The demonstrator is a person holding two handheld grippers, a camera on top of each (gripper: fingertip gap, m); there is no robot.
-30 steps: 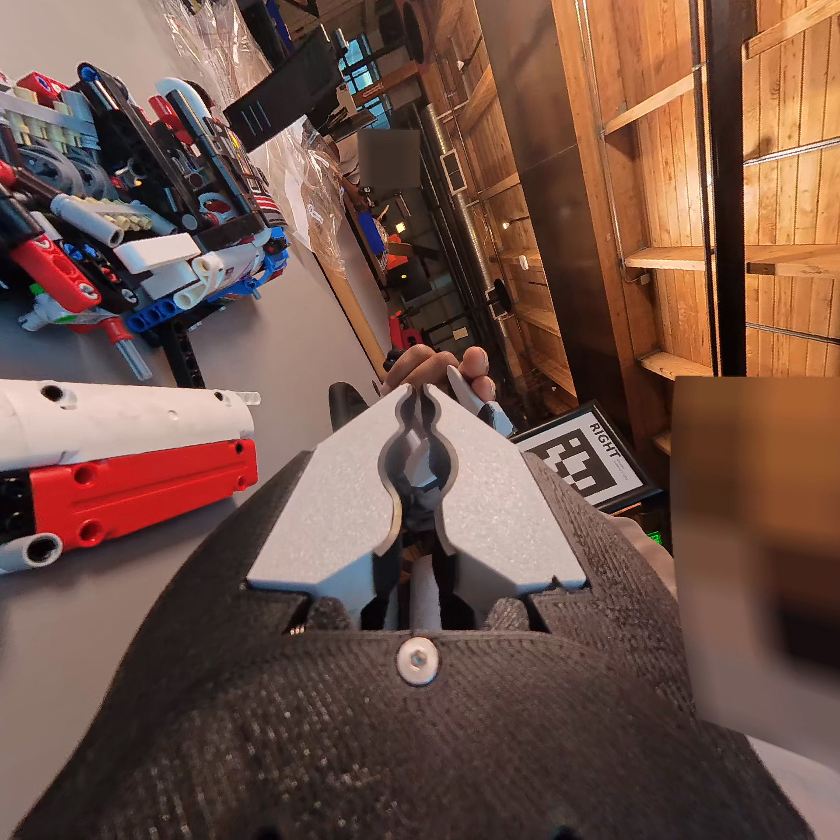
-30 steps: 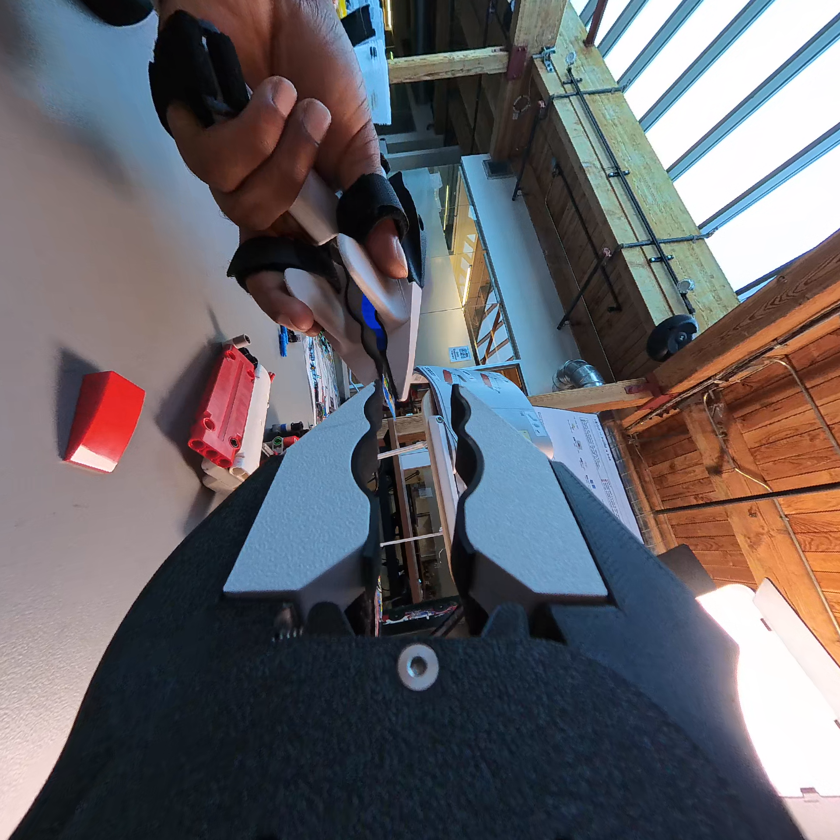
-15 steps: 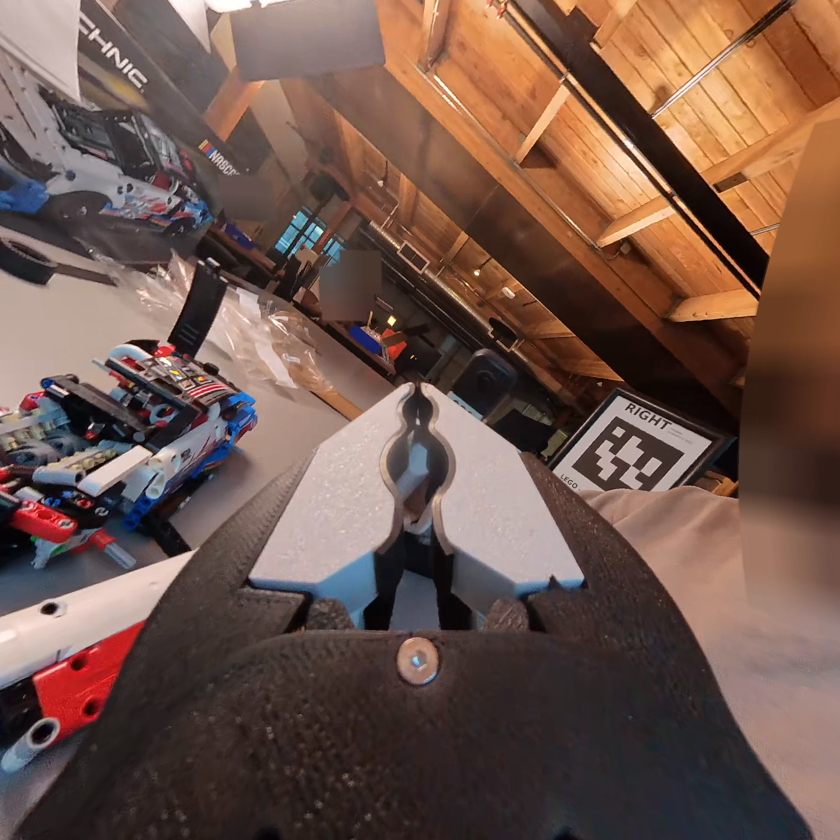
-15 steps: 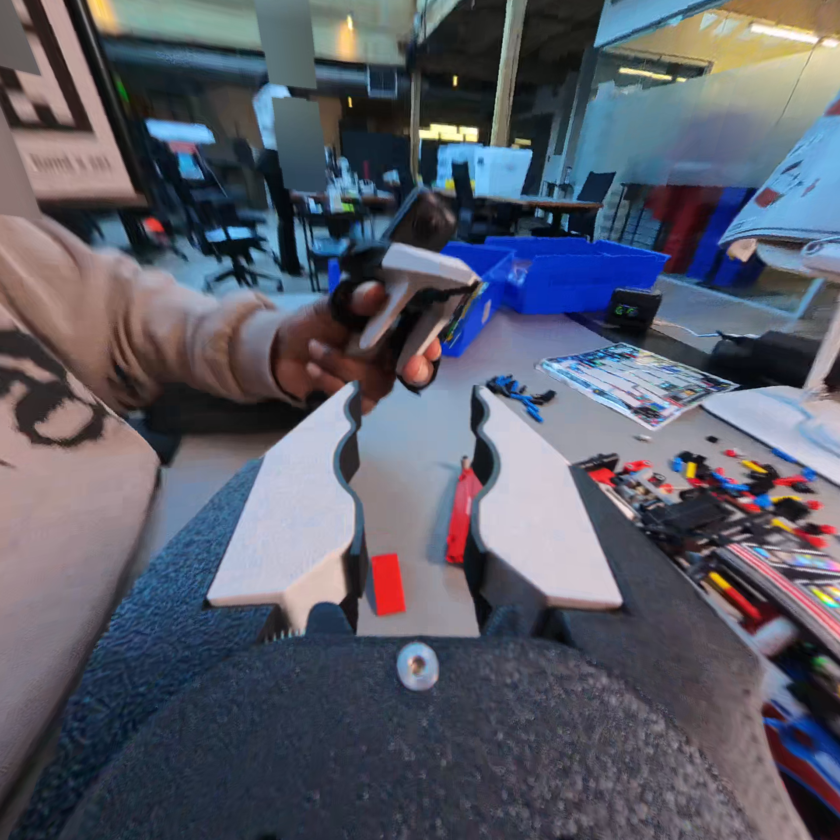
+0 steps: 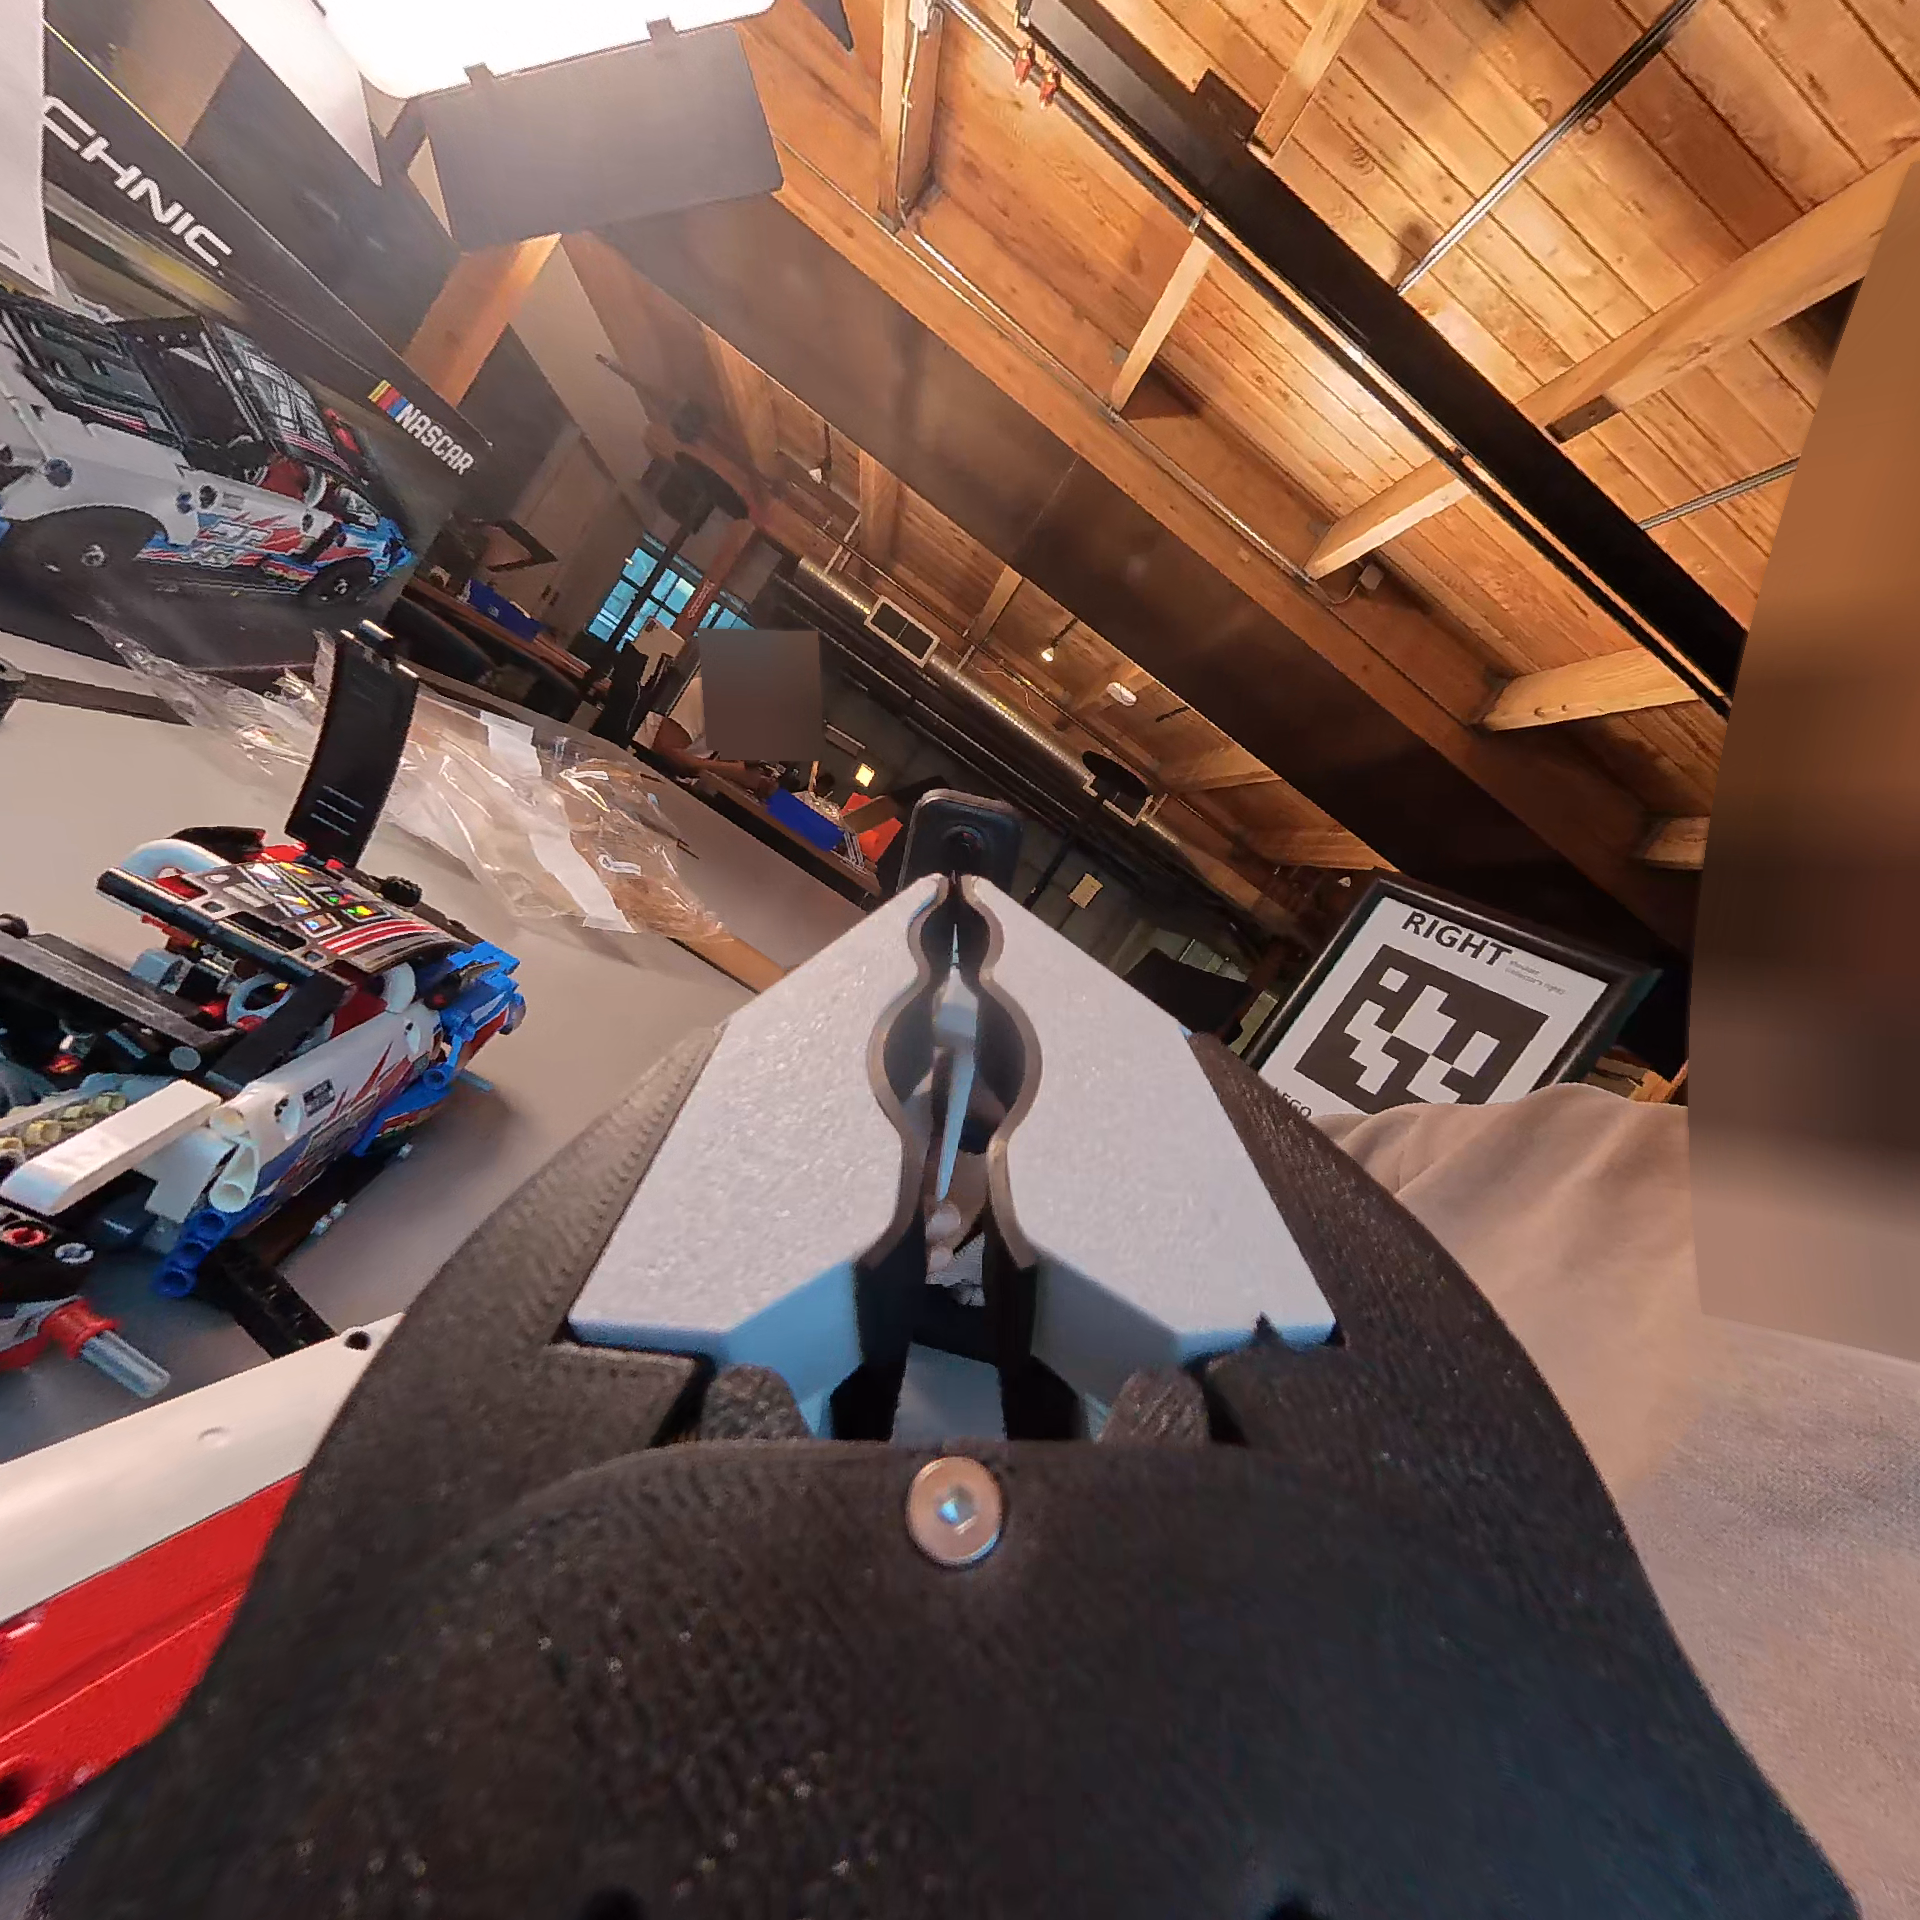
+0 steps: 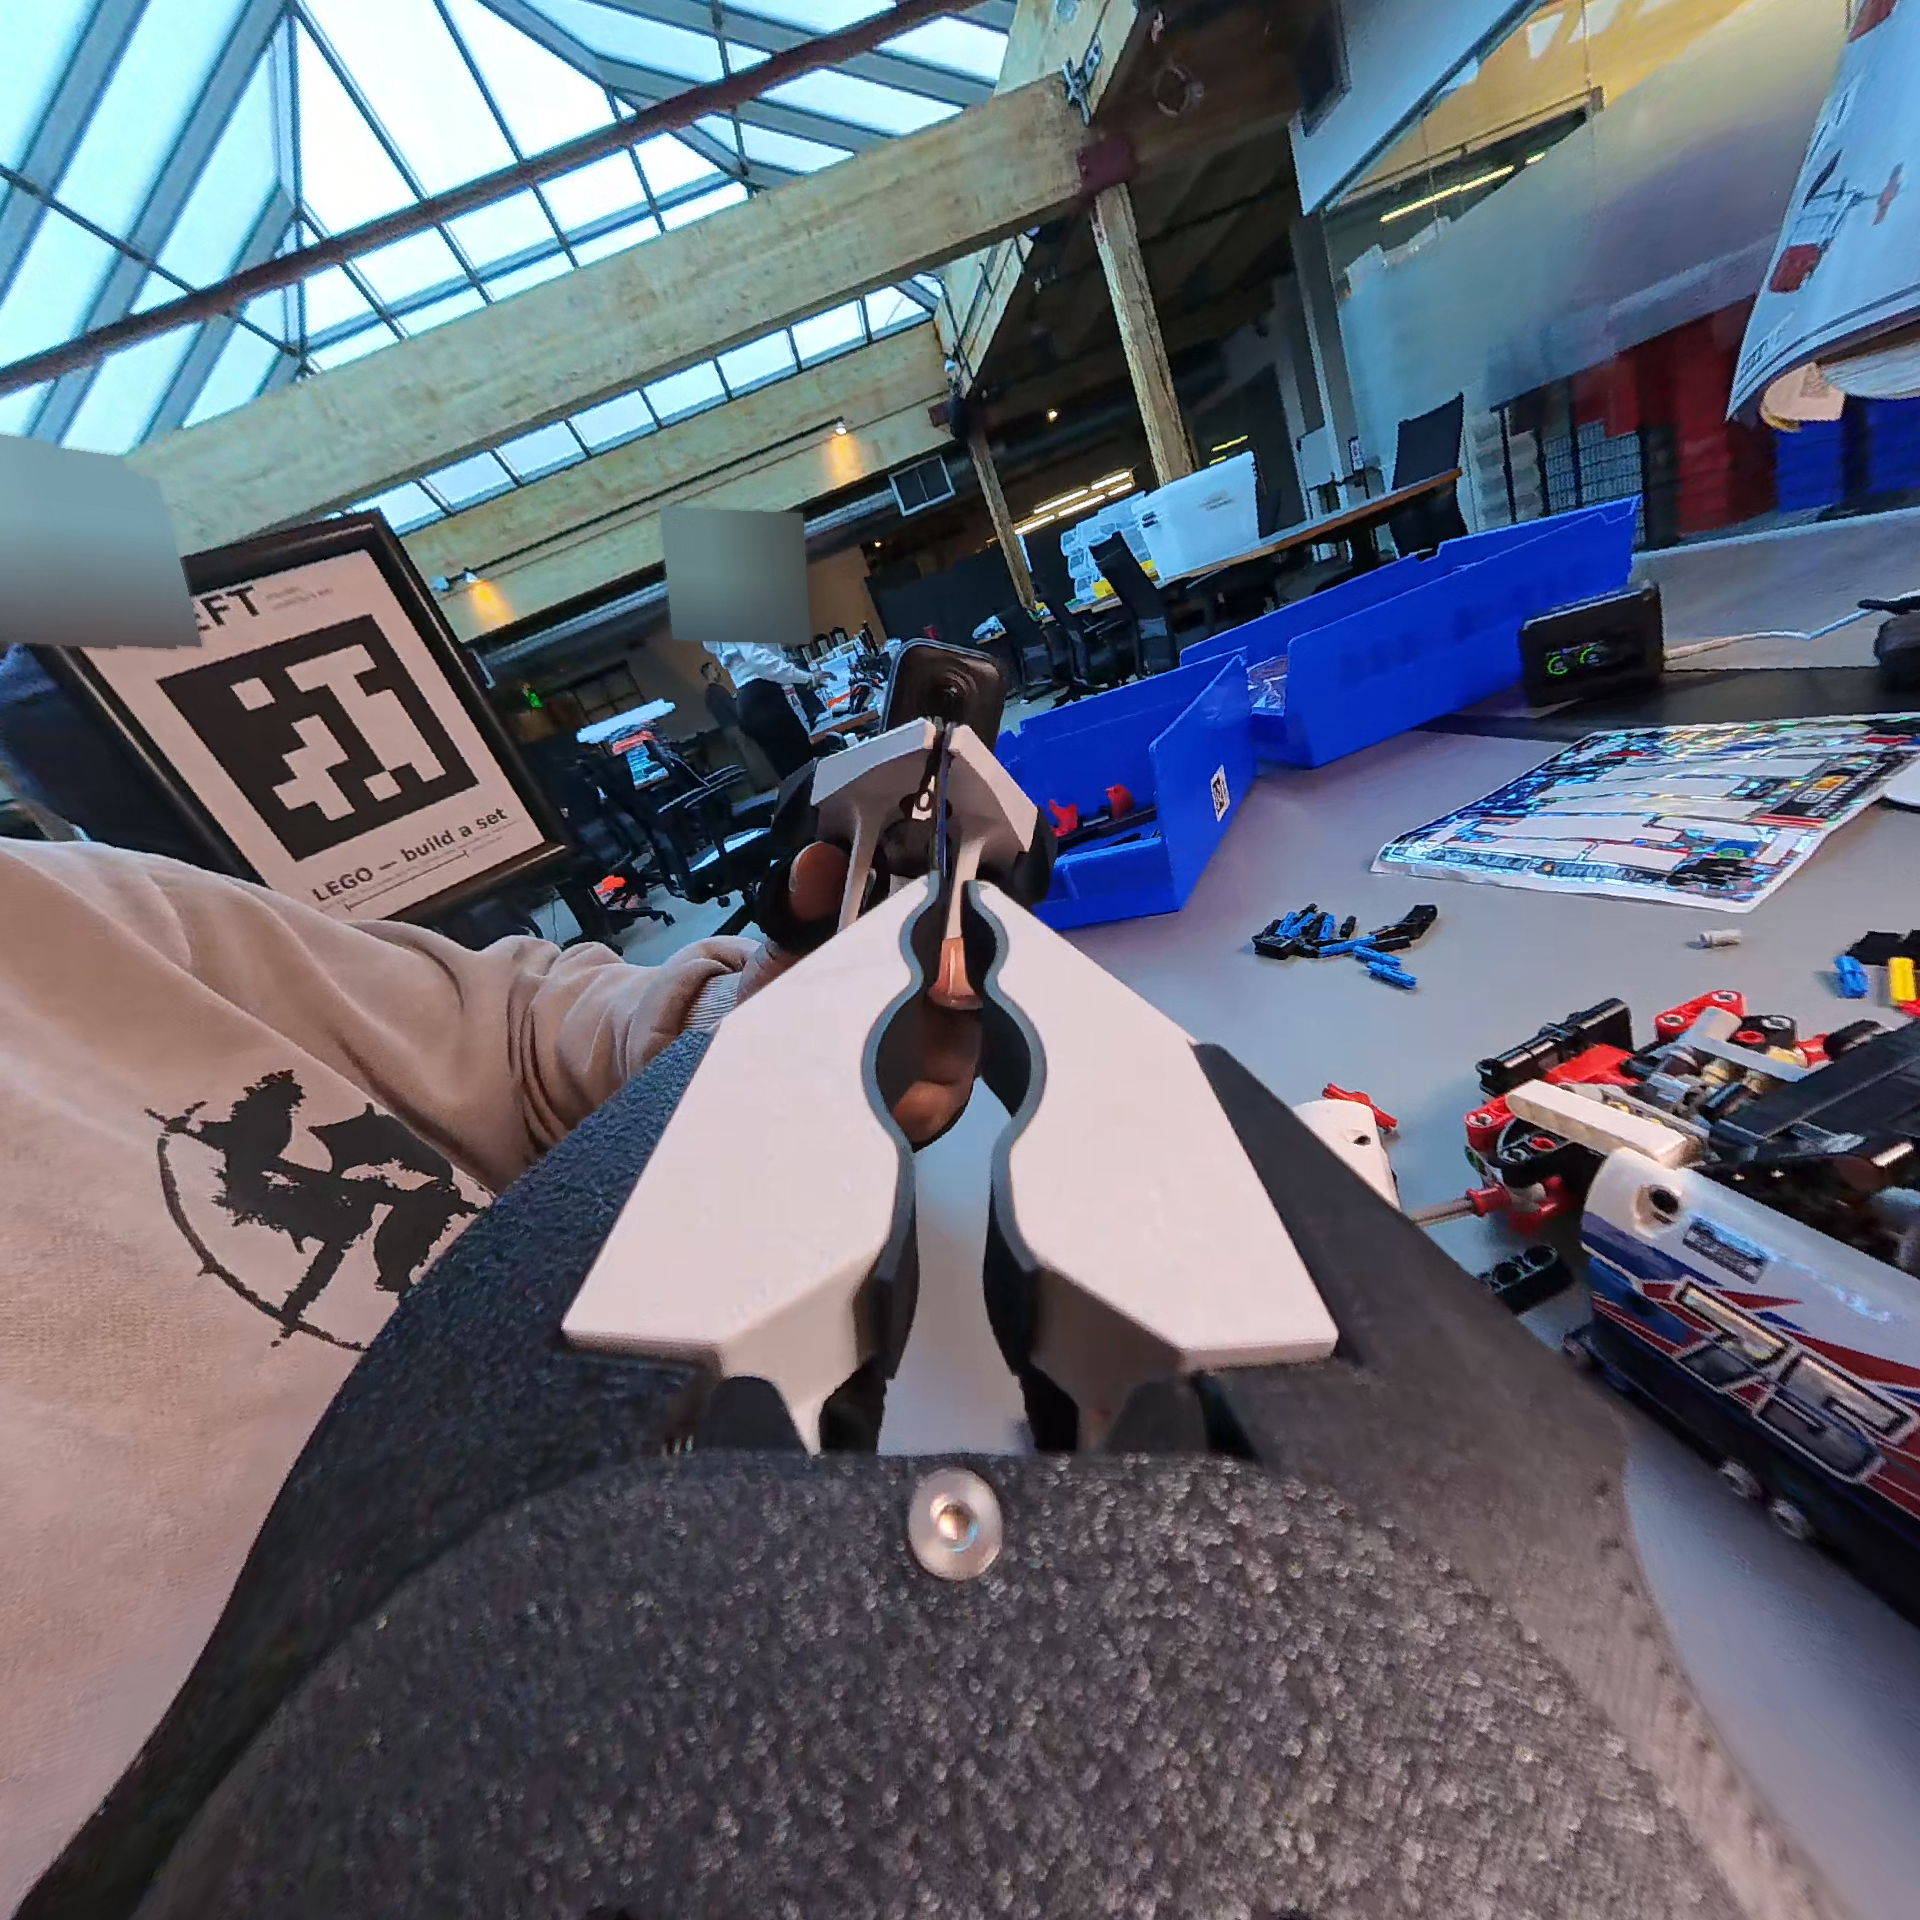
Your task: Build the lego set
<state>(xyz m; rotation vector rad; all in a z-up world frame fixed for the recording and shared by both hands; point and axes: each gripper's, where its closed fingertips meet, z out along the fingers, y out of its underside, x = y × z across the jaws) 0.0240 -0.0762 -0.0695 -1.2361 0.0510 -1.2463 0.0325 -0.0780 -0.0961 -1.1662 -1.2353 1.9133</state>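
1. While both tools are hanging in the air above the worktop, they are pointing at each other, tip to tip, close in front of the person's chest.
2. The left tool is showing its fingers pressed together. From the right wrist view a small part, dark with a hint of blue, seems to be sitting pinched between them, though it is too small to name.
3. The right tool is showing its fingers drawn together at the tips as well. A pale sliver is showing in the gap, but I cannot tell whether it is gripping anything.
4. The lego car, partly built in white, red, blue and black, is sitting on the worktop well apart from both tools, off to the person's side.
5. A red and white sub-assembly is lying nearer, just beside the left tool's body.
6. Loose blue and black pins, a sticker sheet and blue bins are lying farther out.
7. I judge the step in hand to be a mid-air handover or regrip of that small part, rather than fitting it.
8. The next move is calling for one tool to keep a firm hold while the other lets go, then carrying the part down to the car or the sub-assembly with its end lined up to the hole it belongs in.
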